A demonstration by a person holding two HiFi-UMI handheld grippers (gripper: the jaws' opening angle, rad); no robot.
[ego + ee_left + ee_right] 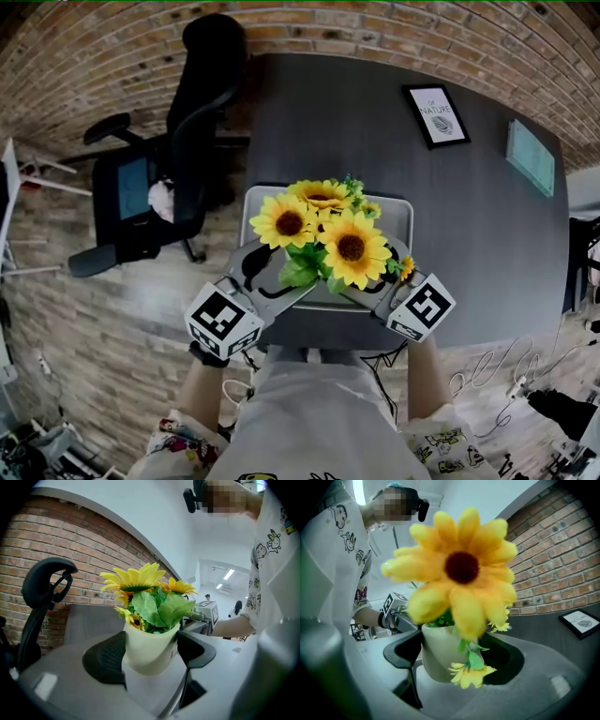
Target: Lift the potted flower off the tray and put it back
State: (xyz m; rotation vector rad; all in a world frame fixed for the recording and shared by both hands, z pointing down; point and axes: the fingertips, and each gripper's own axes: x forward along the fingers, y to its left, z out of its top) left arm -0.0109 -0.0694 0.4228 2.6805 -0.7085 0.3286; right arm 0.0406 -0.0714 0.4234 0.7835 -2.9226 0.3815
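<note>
A pale pot [150,648] of artificial sunflowers [323,234] is gripped from both sides over the grey tray [398,211] on the dark table [328,112]. My left gripper [150,657] has its black pads [105,658] against the pot's sides. From the opposite side my right gripper [454,657] clasps the same pot [438,653], its pads [508,660] touching it. In the head view the left gripper [274,279] and right gripper [377,286] meet under the blooms, which hide the pot. I cannot tell whether the pot's base touches the tray.
A black office chair [159,159] stands left of the table. At the table's far side lie a framed picture [436,115] and a teal card [531,157]. Brick wall runs behind. Cables [487,370] lie on the floor at the right.
</note>
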